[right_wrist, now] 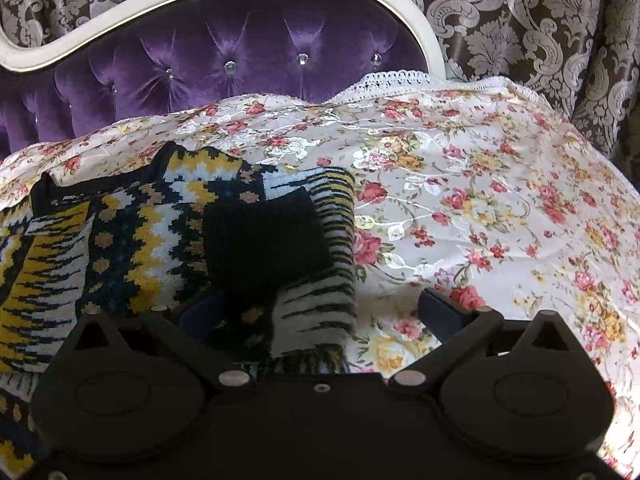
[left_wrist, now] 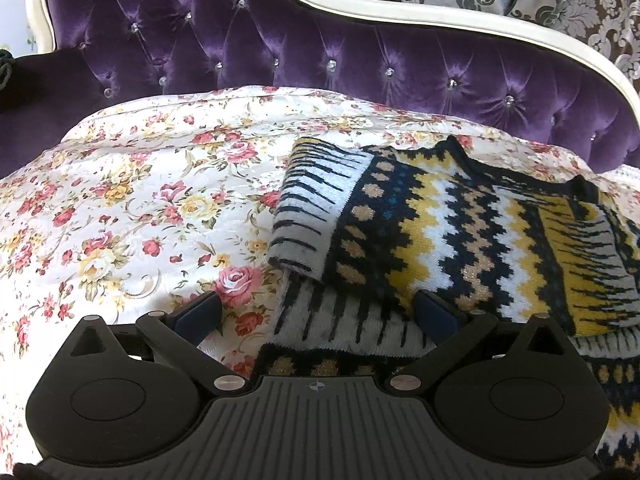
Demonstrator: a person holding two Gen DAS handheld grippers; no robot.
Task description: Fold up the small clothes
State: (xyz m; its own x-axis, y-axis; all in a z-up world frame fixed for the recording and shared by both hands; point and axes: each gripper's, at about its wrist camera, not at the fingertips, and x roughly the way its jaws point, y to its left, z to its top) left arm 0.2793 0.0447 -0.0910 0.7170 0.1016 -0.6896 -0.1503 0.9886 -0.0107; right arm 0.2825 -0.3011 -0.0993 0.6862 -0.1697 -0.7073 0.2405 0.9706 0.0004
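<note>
On the floral bedspread (left_wrist: 120, 200) | sweater (left_wrist: 440, 220) at 2 o'clock, sleeves folded in | left gripper (left_wrist: 316, 312) and right gripper (right_wrist: 320, 312) both released | next: grasp hem, fold upward

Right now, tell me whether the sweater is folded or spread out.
Partly folded. The sweater lies on the bedspread with both sleeves turned in over its body, their striped inner sides showing.

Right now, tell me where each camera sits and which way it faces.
Left wrist: on the left gripper, facing the headboard; open fingers show over the sweater, which lies to its right.
Right wrist: on the right gripper, facing likewise; open fingers show, sweater to its left.
Shared: sweater, floral bedspread, headboard.
</note>
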